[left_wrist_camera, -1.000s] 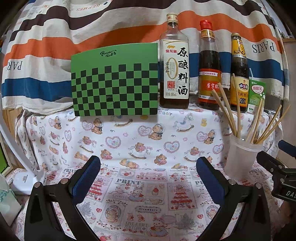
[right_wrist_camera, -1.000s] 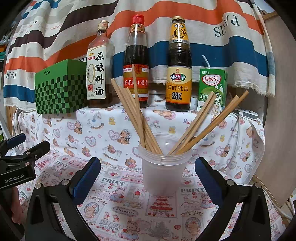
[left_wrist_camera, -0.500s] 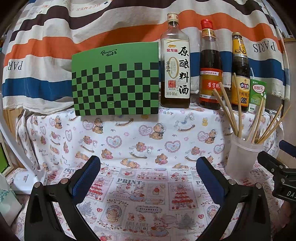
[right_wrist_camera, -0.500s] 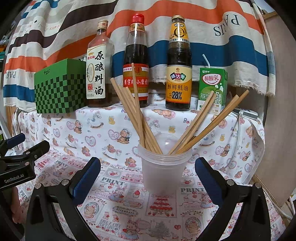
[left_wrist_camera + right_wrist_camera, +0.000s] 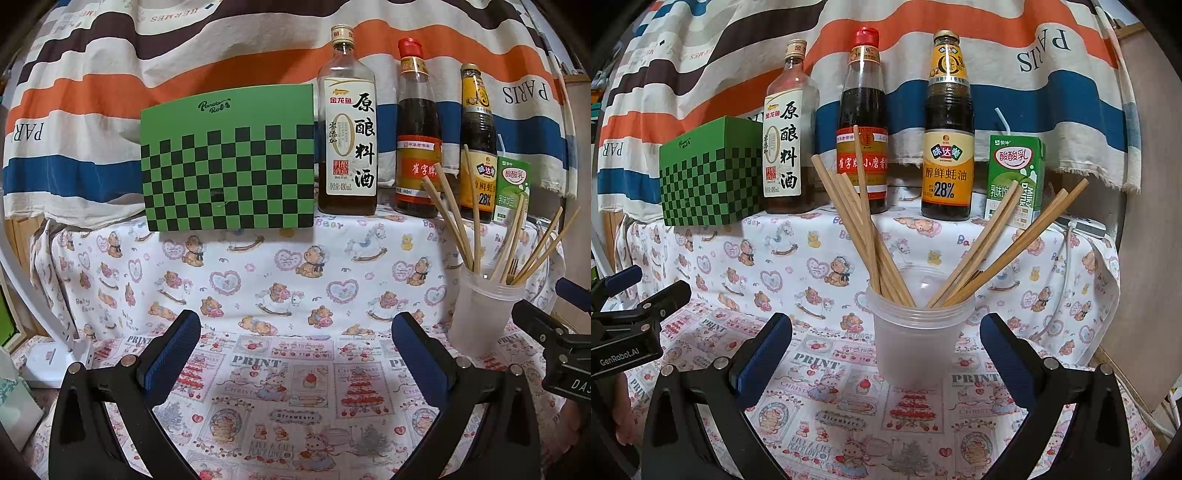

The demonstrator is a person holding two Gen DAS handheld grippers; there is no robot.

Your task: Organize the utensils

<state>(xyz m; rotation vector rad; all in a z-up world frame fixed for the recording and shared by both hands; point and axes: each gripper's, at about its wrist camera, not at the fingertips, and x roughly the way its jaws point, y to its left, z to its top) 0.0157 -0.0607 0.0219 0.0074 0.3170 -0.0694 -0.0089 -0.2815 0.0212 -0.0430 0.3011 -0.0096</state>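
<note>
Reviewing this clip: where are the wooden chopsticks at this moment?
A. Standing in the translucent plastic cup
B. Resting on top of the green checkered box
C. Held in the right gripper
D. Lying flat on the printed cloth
A: the chopsticks fan out of the translucent plastic cup, which stands on the printed cloth ahead of the open, empty right gripper.

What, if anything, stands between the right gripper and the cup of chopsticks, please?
Nothing visible does. The right gripper is open, and the translucent cup with the chopsticks stands straight ahead of it on bare patterned cloth. The bottles and the milk carton stand on the raised shelf behind the cup.
</note>
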